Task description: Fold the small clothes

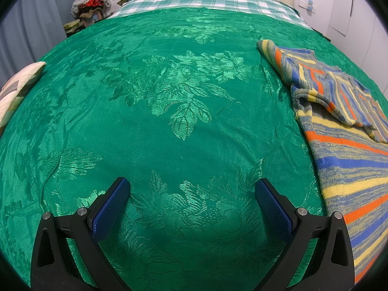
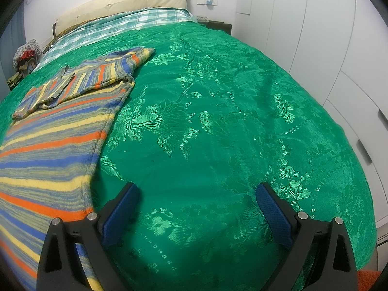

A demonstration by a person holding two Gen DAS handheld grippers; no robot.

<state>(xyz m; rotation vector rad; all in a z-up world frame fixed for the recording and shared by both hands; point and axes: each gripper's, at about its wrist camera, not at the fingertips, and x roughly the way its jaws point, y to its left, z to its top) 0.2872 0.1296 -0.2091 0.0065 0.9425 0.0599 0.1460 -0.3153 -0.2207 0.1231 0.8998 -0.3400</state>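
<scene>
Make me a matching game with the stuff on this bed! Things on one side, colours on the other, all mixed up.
Things:
1. bedspread
2. sweater
3. headboard
4. gripper pads

Colours:
A. cream
B. dark blue
C. shiny green with flowers
D. orange, yellow and blue stripes

Pairs: 1-C, 2-D, 3-A, 4-B

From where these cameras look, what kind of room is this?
Most likely a bedroom. A bed with a green floral bedspread fills the view, a cream padded headboard stands at its far end, and white wardrobe doors line one wall. A striped knitted garment lies on the bed.
</scene>
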